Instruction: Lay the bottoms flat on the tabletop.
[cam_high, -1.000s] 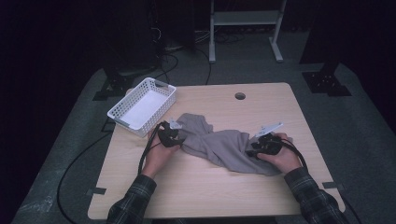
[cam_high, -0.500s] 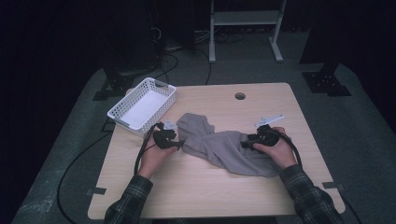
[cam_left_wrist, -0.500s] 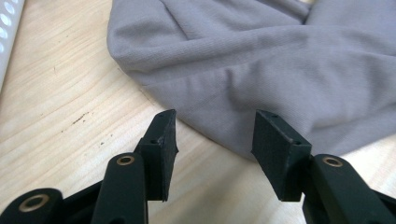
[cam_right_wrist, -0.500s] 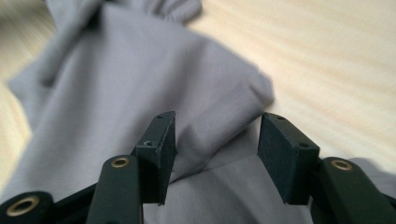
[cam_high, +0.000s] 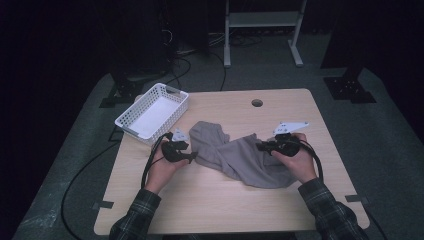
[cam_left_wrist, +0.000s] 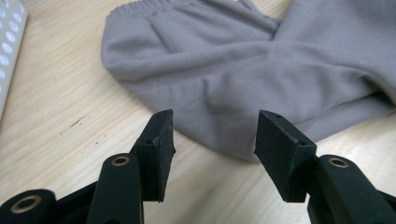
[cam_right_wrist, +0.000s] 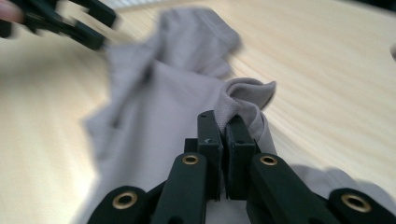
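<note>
High view: the grey garment (cam_high: 235, 155) lay crumpled across the middle of the wooden table (cam_high: 225, 210), with the white basket (cam_high: 152, 111) just beyond its left end at the table's edge. The left gripper (cam_high: 189, 156) rested by the garment's left edge, held low in the left hand (cam_high: 162, 167), forearm coming up from the near side of the table. The right gripper (cam_high: 262, 146) sat over the garment's right part, in the right hand (cam_high: 297, 160), wrist raised a little. Judged from this, the work on the cloth had only begun: it was still bunched, with nothing folded or laid flat, and nothing in the basket.

Left gripper view: the 2 jaws of the left gripper (cam_left_wrist: 212, 135) stood apart, having just been opening, with nothing between them. The garment (cam_left_wrist: 243, 70) lay just ahead of them on the table (cam_left_wrist: 56, 121), its elastic hem at the far side and its near curved edge beyond the pads. A grip on this side was still to come.

Right gripper view: the right gripper (cam_right_wrist: 223, 133) had just closed its jaws and was clamped on a raised fold of the garment (cam_right_wrist: 243, 100), the cloth pinched up between the pads. The rest of the cloth trailed away, blurred, toward the left gripper (cam_right_wrist: 70, 23).
</note>
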